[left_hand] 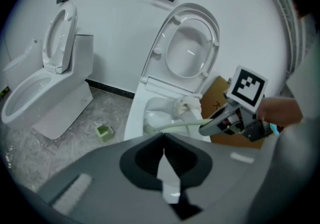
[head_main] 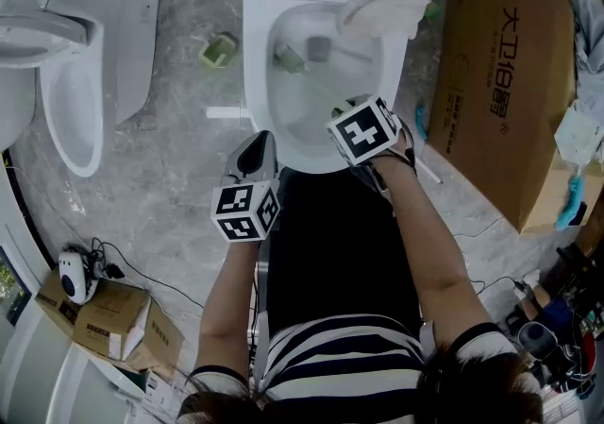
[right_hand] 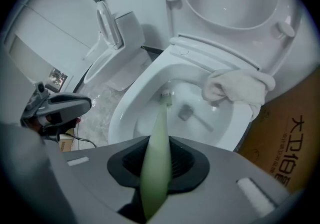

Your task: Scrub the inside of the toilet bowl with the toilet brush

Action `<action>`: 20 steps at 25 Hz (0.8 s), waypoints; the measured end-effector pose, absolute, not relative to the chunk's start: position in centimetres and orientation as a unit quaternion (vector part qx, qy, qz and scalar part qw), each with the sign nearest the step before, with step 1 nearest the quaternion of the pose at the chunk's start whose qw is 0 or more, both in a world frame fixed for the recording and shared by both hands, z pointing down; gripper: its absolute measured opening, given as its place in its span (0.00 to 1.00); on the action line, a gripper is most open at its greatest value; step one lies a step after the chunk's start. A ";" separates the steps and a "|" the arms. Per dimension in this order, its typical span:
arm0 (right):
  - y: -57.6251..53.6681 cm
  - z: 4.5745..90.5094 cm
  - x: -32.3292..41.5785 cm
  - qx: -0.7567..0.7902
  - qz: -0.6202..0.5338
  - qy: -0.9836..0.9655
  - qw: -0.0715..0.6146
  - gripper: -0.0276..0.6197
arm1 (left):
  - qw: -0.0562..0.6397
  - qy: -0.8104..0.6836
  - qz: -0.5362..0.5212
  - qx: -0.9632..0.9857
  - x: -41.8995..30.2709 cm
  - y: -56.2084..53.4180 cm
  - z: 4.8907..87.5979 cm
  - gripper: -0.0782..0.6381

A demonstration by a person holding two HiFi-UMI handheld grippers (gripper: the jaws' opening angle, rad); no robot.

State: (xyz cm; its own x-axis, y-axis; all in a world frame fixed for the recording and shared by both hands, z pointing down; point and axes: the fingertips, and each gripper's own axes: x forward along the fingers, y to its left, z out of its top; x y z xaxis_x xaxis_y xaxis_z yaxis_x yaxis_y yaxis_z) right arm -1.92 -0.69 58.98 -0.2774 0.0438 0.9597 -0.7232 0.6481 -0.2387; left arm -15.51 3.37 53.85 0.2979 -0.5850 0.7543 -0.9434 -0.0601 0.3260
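The white toilet bowl (head_main: 283, 125) stands open at the top centre, its lid raised (left_hand: 192, 43). My right gripper (head_main: 347, 109) hovers over the bowl's front rim, shut on the pale green handle of the toilet brush (right_hand: 159, 138). The brush head (right_hand: 166, 97) reaches down against the bowl's inner left wall (head_main: 288, 59). My left gripper (head_main: 257, 144) hangs just left of the bowl's front, shut with nothing in it (left_hand: 165, 155). In the left gripper view the right gripper (left_hand: 210, 127) and the brush handle (left_hand: 175, 127) cross above the bowl.
A white cloth (head_main: 382, 11) lies over the bowl's right rim. A grey object (right_hand: 186, 113) sits low in the bowl. A large cardboard box (head_main: 510, 82) stands to the right, a second toilet (head_main: 71, 82) to the left. A green holder (head_main: 219, 50) rests on the floor.
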 end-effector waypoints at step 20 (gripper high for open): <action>-1.6 57.9 1.2 0.332 0.371 -0.710 0.497 0.16 | 0.392 -0.547 0.219 0.707 -14.2 2.9 52.2 0.11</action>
State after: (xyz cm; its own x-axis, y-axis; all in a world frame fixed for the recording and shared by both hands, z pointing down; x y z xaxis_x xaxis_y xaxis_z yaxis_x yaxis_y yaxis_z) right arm 1.17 -1.62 57.91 -0.2845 -0.1029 0.9531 -0.8409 0.5042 -0.1965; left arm -14.23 2.88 52.16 0.3067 -0.6018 0.7374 -0.9444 -0.0957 0.3146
